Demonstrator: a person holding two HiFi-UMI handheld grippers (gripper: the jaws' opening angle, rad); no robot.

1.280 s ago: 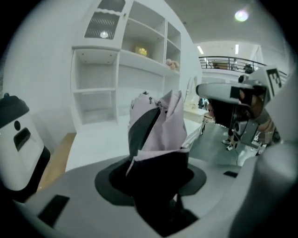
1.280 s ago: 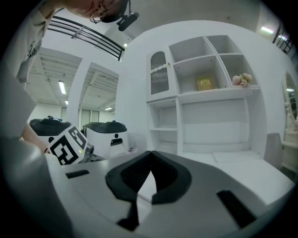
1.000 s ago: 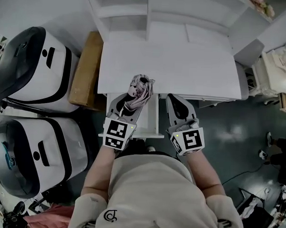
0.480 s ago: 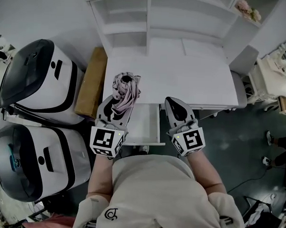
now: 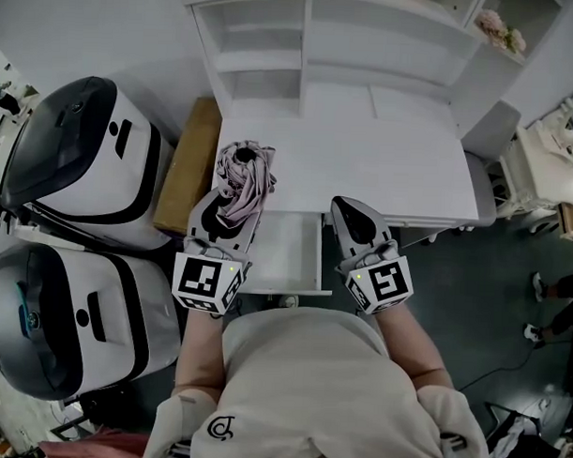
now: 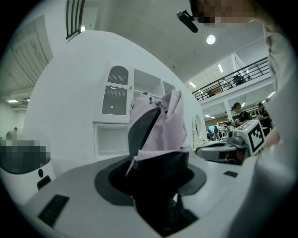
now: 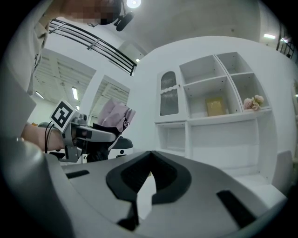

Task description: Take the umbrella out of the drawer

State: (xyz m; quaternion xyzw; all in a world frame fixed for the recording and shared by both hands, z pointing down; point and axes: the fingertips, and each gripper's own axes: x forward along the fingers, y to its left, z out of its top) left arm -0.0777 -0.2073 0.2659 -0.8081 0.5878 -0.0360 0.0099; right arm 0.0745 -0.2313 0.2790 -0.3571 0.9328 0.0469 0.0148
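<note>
A folded pale-pink umbrella [image 5: 243, 180] with a dark end stands clamped in my left gripper [image 5: 233, 201], which is shut on it above the desk's front left corner. In the left gripper view the umbrella [image 6: 164, 125] rises straight up between the jaws, its dark lower part filling the gap. The white drawer [image 5: 287, 256] under the desk stands pulled out between my two hands and looks bare inside. My right gripper [image 5: 354, 216] hovers at the drawer's right side, shut with nothing in it; its tips [image 7: 150, 157] meet. The right gripper view shows the umbrella [image 7: 114, 115] off to the left.
The white desk top [image 5: 382, 166] carries a shelf unit [image 5: 302, 41] at its back. A brown cardboard box [image 5: 187, 164] leans at the desk's left. Two large white-and-black machines [image 5: 78, 150] [image 5: 68, 314] stand on the left. A white chair [image 5: 552, 153] is at the right.
My left gripper has lifted the umbrella up and leftward, from over the open drawer to the desk's left corner. The right gripper has barely moved.
</note>
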